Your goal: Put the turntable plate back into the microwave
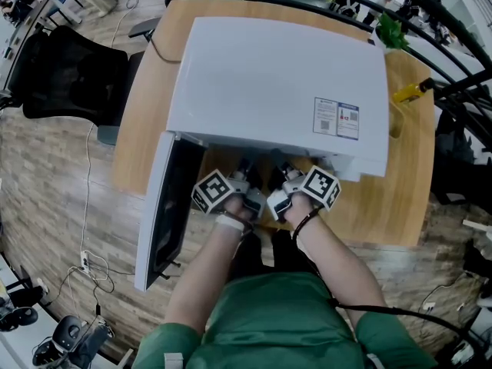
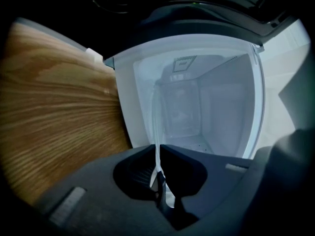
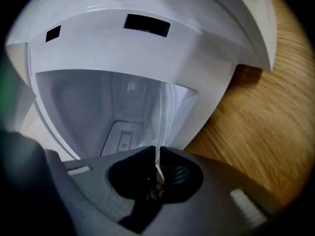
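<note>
A clear glass turntable plate (image 2: pixel 157 124) shows edge-on as a thin pale line running from my jaws into the white microwave's cavity (image 2: pixel 202 112). My left gripper (image 2: pixel 158 150) is shut on its rim. In the right gripper view the plate (image 3: pixel 164 114) also stands edge-on, with my right gripper (image 3: pixel 157 152) shut on its rim. From the head view, both grippers, left (image 1: pixel 244 177) and right (image 1: pixel 283 177), sit side by side at the microwave's (image 1: pixel 277 83) front opening. The microwave's top hides the plate there.
The microwave door (image 1: pixel 163 210) hangs open to the left, over the wooden table's (image 1: pixel 142 121) front edge. A yellow object (image 1: pixel 410 91) and a green plant (image 1: pixel 390 31) stand at the table's right back. A black chair (image 1: pixel 73 71) is on the left.
</note>
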Demonstrator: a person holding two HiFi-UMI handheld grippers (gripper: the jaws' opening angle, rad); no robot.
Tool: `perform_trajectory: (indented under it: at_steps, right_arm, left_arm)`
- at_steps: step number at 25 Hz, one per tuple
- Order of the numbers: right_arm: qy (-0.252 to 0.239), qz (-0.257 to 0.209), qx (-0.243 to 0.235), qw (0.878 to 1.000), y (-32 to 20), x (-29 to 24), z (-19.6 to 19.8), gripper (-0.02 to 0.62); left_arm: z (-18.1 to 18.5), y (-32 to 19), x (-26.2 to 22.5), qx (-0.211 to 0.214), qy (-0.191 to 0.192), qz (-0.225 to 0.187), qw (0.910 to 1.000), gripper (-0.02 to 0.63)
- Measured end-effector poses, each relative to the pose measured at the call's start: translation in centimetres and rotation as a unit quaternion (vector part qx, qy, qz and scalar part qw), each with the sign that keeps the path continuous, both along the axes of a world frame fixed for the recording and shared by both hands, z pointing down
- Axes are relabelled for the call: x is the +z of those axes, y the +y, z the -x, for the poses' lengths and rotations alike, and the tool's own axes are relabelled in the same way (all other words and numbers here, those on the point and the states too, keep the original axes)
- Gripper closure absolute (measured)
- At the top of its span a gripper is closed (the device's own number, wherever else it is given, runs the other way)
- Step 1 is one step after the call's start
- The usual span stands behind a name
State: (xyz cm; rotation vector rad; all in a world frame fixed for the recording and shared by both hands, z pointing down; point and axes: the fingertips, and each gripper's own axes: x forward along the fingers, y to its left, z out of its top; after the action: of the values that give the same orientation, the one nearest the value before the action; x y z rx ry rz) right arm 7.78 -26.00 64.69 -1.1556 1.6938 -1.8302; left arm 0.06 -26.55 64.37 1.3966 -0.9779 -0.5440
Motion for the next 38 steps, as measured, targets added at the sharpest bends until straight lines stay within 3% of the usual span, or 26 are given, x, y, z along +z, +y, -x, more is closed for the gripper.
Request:
perform_trajectory:
  at_steps: [13,18,25,38]
  right_arm:
    - [0.018,-0.012,-0.028,0.999,0.1,-0.1,0.7,0.549]
    - [0.016,-0.009,-0.016,1.000,0.2,-0.3,0.3,0.540]
    - [0.028,0.000,-0.002,1.000,0.0,-0.1,-0.5,0.561]
    - [0.024,0.007,-0.016,1.000,0.0,-0.1,1.1,0.560]
  left_arm:
    - [0.8,0.0,0.2,-0.010,-0.007,-0.002,0.9999,0.543]
    - [0.8,0.5,0.3,-0.006,-0.007,0.000,1.0000,0.528]
    - [0.1,0.2,0.0,0.001,-0.002,-0.005,1.0000,0.572]
    - [1.6,-0.4,-0.2,-0.019,-0.004,-0.008,0.9998,0.571]
